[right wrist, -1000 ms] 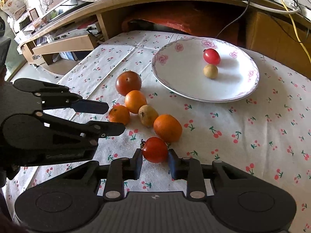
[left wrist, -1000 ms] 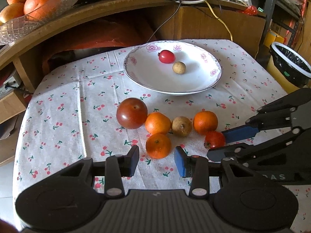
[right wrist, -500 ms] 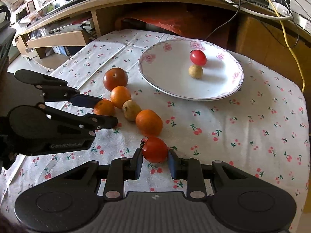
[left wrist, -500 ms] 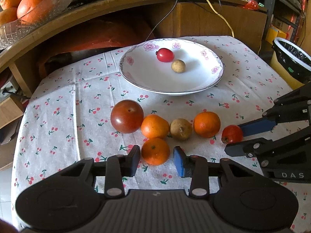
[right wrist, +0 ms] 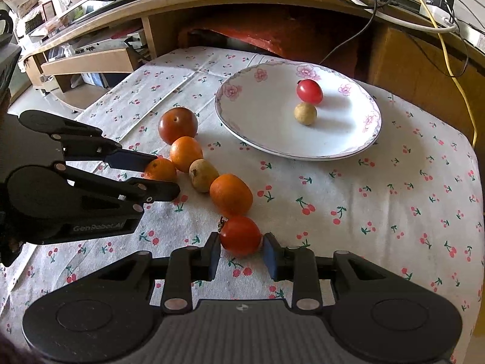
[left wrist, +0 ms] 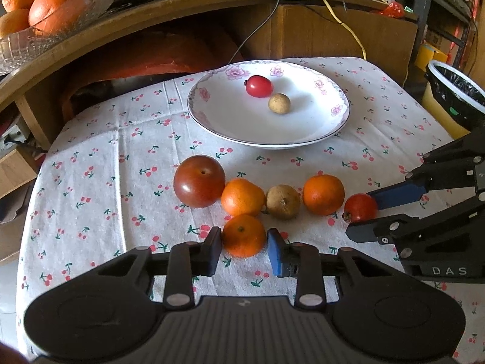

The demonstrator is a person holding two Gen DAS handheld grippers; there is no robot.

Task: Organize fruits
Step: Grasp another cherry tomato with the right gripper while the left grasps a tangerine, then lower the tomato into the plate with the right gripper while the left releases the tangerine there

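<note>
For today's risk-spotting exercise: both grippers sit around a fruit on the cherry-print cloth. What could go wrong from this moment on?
1. The left gripper brackets a small orange touching the next orange; closing or lifting may nudge that row.
2. The right gripper straddles a soft-looking tomato; a hard squeeze might bruise it.
3. The plate already holds two round fruits, so a careless drop could send them rolling.

I'm seeing a dark red tomato (left wrist: pixel 199 181), three mandarins (left wrist: pixel 242 197) and a brown fruit (left wrist: pixel 282 201) sitting clustered on the cloth. A small red tomato (right wrist: pixel 240 235) is lying at the row's end, and the plate (left wrist: pixel 230 121) is holding two small fruits.
</note>
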